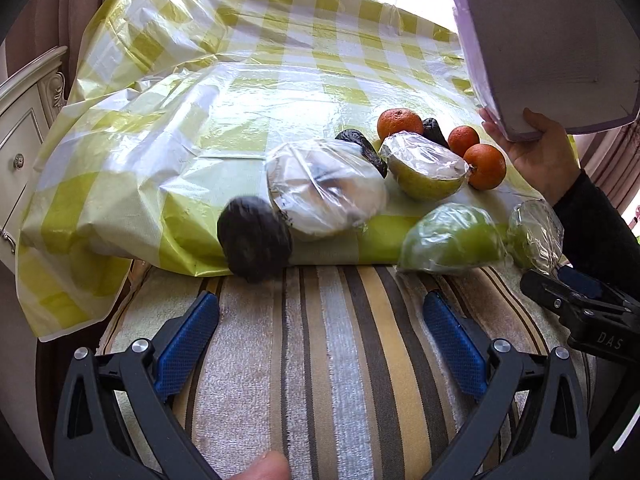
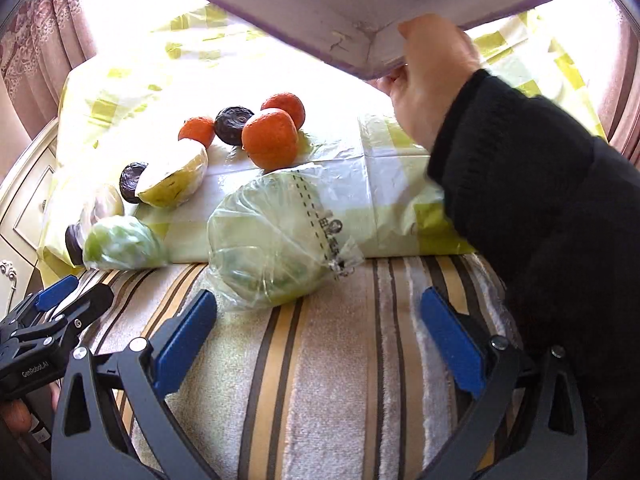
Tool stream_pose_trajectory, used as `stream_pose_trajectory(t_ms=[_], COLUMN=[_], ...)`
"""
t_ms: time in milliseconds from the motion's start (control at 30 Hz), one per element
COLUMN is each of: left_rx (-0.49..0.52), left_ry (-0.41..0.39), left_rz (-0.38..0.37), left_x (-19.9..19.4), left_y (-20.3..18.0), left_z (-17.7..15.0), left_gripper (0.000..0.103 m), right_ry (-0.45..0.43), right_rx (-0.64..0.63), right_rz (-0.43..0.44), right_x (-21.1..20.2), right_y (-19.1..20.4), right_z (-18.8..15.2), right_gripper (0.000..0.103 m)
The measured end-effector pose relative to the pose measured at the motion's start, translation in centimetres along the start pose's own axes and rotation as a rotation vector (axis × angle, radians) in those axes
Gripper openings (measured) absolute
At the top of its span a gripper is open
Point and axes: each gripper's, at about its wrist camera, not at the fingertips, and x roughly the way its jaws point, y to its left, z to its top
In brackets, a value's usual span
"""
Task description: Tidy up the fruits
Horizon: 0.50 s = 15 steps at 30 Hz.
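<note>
Fruit lies on the checked cloth.
Both the left gripper and right gripper have fingers spread wide, holding nothing.

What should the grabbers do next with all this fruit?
Probably wait. A hand holds the purple box tipped above the table, not set down. Both grippers, left and right, hover with jaws open. Once it lands, the bagged green fruit looks nearest.
</note>
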Motion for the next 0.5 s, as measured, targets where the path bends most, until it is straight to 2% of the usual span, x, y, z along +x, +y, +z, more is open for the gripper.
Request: stream_pose_trajectory(t_ms=[500], left_rx=[0.015], left_ry=[0.015], left_rz=[-0.018], left_x=[0.14], left_y=[0.08], left_z=[0.55], left_gripper=[0.099], right_ry=[0.012], right_rx=[0.001], right_rz=[-0.005], right_x=[0.09], right_y=[0.13], right_z=[0.05], right_gripper=[0.102])
